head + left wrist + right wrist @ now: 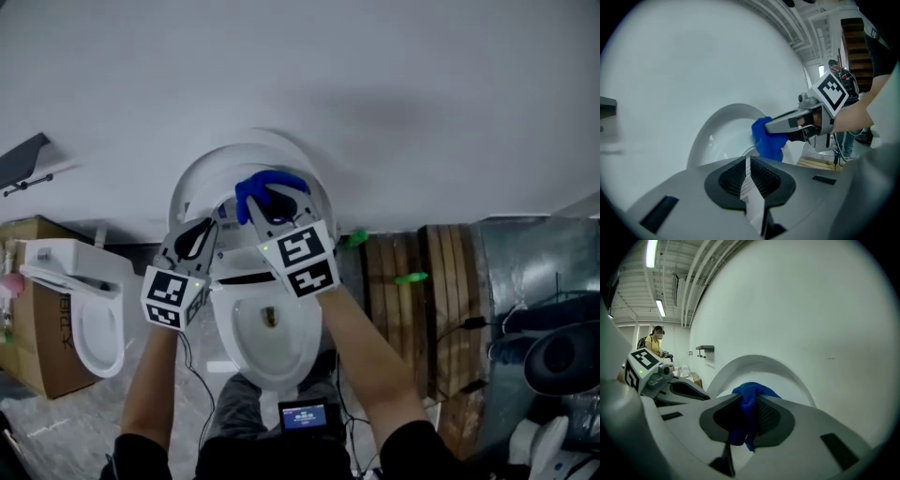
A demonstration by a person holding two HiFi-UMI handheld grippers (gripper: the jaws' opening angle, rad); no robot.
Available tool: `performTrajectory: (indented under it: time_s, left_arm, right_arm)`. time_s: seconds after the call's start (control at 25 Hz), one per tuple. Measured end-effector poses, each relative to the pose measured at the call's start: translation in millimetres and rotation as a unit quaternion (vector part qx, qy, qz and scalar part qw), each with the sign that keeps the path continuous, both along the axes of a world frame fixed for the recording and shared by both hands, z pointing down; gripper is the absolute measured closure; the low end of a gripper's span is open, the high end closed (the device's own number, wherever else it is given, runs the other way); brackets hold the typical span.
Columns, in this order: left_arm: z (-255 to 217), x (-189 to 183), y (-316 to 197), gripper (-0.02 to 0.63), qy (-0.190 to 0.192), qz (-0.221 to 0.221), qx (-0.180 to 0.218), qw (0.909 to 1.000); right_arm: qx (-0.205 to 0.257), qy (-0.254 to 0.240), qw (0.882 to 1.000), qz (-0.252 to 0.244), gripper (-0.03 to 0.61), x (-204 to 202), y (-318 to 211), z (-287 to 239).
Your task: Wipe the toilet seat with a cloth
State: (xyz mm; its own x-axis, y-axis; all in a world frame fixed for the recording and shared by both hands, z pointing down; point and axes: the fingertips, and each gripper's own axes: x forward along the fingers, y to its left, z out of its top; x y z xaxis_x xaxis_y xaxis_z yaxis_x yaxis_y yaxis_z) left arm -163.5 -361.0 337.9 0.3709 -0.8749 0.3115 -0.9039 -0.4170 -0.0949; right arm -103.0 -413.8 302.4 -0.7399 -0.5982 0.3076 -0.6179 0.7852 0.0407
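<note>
While the blue cloth [267, 187] was gripped by the right tool [274, 208] just ahead of the raised toilet lid [202, 173], the left tool [195, 236] beside it was clenched on a thin white strip [749, 187].

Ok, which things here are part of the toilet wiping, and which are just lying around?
In the job:
toilet with raised lid
blue cloth, clamped in the right gripper
left gripper, shut on a white printed strip

Lying about:
second toilet
cardboard box
wooden pallet
small screen device
</note>
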Motion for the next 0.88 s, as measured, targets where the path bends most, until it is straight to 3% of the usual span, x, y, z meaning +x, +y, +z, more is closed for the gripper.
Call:
performTrajectory:
  time_s: [0.2, 0.32, 0.6, 0.88]
  left_arm:
    - [-16, 4, -13, 0.596, -0.023, 0.012, -0.024, 0.9994]
    - [-23, 8, -16, 0.522, -0.032, 0.023, -0.041, 0.9984]
    - [-22, 1, -31, 0.471, -0.068, 0.005, -0.072, 0.9950]
    - [-19, -1, -57, 0.413, -0.147, 0.001, -0.065, 0.9870]
  right_arm:
    - [-0.008, 0.008, 1.000, 0.010, 0.506, 17, 14, -29]
    - [-0.014, 0.012, 1.000, 0.017, 0.506, 24, 20, -40]
    - [-0.040, 0.023, 0.999, 0.021, 0.506, 34, 38, -47]
    - [-0.039, 0.054, 0.998, 0.006, 0.507, 42, 46, -49]
